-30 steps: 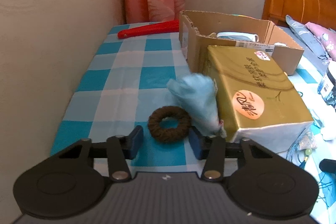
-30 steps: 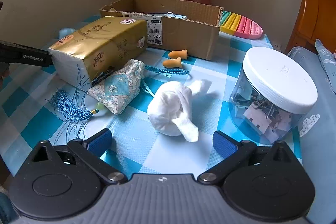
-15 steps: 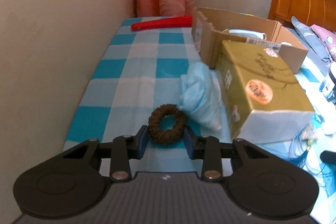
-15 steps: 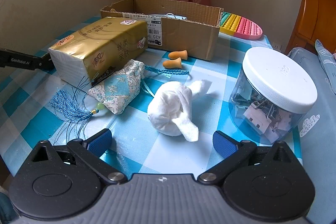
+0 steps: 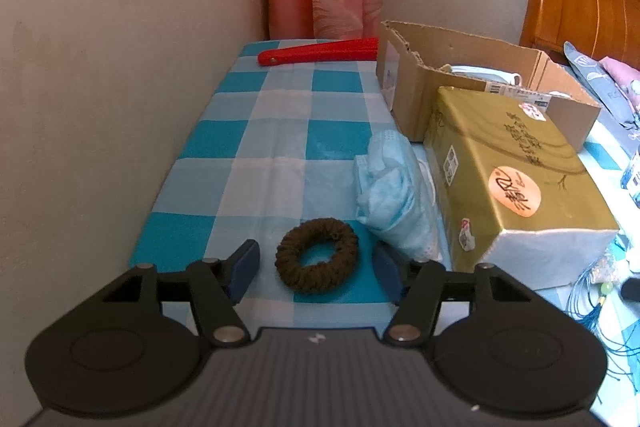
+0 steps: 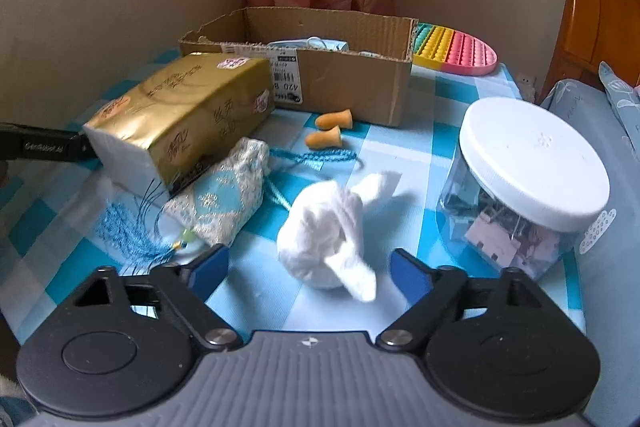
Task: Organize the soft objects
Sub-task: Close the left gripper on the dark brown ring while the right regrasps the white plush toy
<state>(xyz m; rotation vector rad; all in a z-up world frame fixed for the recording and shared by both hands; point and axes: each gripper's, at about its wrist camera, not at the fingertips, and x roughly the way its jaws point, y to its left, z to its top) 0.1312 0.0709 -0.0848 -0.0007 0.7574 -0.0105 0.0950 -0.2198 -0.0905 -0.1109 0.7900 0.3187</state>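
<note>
1. The left gripper (image 5: 316, 265) is released, its fingers spread to either side of a brown hair tie (image 5: 317, 255) lying flat on the checked worktop (image 5: 280, 131), touching neither.
2. The right gripper (image 6: 309, 269) is also released, bracketing a white rolled sock (image 6: 326, 247).
3. A cardboard box (image 5: 424, 83) stands beyond a gold tissue pack (image 5: 516, 183), likely the place for soft items.
4. To do this well, I would lower each gripper until its pads sit level with the item's middle, then close gently.

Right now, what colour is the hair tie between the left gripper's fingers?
Dark brown. The hair tie shows best in the left wrist view.
</note>
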